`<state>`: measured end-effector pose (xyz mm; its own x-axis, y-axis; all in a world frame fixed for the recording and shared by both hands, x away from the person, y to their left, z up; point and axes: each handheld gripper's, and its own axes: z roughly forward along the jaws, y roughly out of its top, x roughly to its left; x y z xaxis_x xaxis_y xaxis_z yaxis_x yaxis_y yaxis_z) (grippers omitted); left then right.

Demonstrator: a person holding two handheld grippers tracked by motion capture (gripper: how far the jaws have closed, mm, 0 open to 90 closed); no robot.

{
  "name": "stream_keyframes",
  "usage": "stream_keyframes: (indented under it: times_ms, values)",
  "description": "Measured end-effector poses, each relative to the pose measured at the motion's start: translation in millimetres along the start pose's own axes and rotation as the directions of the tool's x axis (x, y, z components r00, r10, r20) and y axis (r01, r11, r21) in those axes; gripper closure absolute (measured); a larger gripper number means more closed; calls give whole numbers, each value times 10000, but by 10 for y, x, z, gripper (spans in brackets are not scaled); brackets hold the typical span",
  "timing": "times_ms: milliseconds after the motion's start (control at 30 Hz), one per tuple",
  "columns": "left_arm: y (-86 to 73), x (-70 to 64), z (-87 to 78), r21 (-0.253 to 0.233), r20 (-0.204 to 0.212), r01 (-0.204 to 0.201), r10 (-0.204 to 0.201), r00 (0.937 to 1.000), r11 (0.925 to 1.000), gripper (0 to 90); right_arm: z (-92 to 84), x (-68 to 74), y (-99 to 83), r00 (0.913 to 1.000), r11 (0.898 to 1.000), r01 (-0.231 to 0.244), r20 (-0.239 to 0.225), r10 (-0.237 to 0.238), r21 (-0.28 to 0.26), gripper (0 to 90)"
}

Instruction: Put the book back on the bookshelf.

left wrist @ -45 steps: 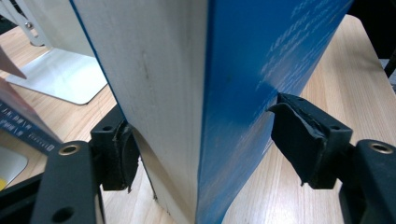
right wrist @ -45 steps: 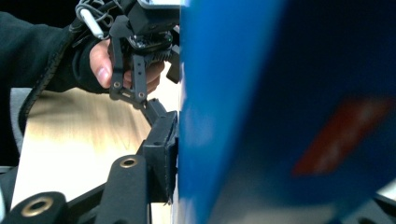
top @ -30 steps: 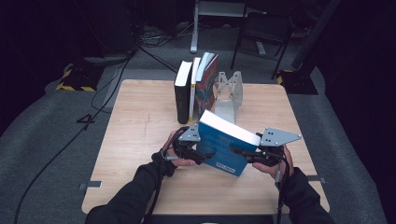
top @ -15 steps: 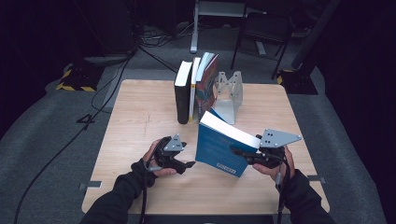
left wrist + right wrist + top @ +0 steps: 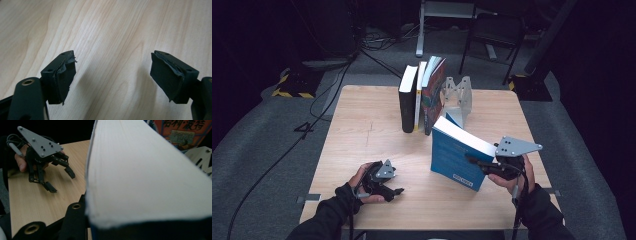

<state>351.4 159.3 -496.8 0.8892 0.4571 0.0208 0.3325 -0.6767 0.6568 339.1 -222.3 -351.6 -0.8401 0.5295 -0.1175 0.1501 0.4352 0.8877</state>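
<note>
A thick blue book (image 5: 457, 155) stands tilted on its lower edge at the right of the wooden table (image 5: 362, 125). My right gripper (image 5: 477, 162) is shut on the book's right side, across covers and pages. In the right gripper view the white page block (image 5: 140, 175) rises close up beside one black finger (image 5: 75, 217). My left gripper (image 5: 394, 192) hovers low over the table's front left, well apart from the book, jaws open and empty. Bare wood lies between its pads (image 5: 62, 75) in the left gripper view. The left gripper (image 5: 61, 180) also appears in the right gripper view.
At the table's back middle a black book (image 5: 407, 100), a white one and a colourful one (image 5: 434, 95) stand upright against a metal bookend (image 5: 460, 95). Dark floor with cables surrounds the table. Chair legs stand behind it.
My left gripper has come away from the book's left side and moved left and down toward the front of the table. The right gripper and the book have stayed in place.
</note>
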Motion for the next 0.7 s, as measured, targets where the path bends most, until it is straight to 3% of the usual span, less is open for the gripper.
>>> stream_keyframes:
  times_ms: [67, 100, 167, 333, 700]
  values:
    - [-11, 11, 8, 14, 0, 113, -113, 9999, 9999, 208, -25, -17, 8, 9998, 9999, -93, 148, 93, 37, 609]
    - [-29, 38, 8, 2, 38, 465, -465, 9989, 9989, 193, -67, -55, 17, 9991, 9996, -233, 360, 228, 137, 609]
    - [-42, 41, 8, -61, 6, 543, -543, 9985, 9985, 192, -85, -76, 18, 9981, 9993, -351, 520, 343, 140, 609]
    - [-102, 31, 11, -477, -117, 635, -641, 9979, 9968, 171, -176, -178, 3, 9922, 9985, -524, 1140, 500, 179, 610]
    - [-101, 11, 13, -481, -264, 784, -797, 9965, 9958, 168, -274, -295, 60, 9810, 9974, -707, 1823, 667, 158, 610]
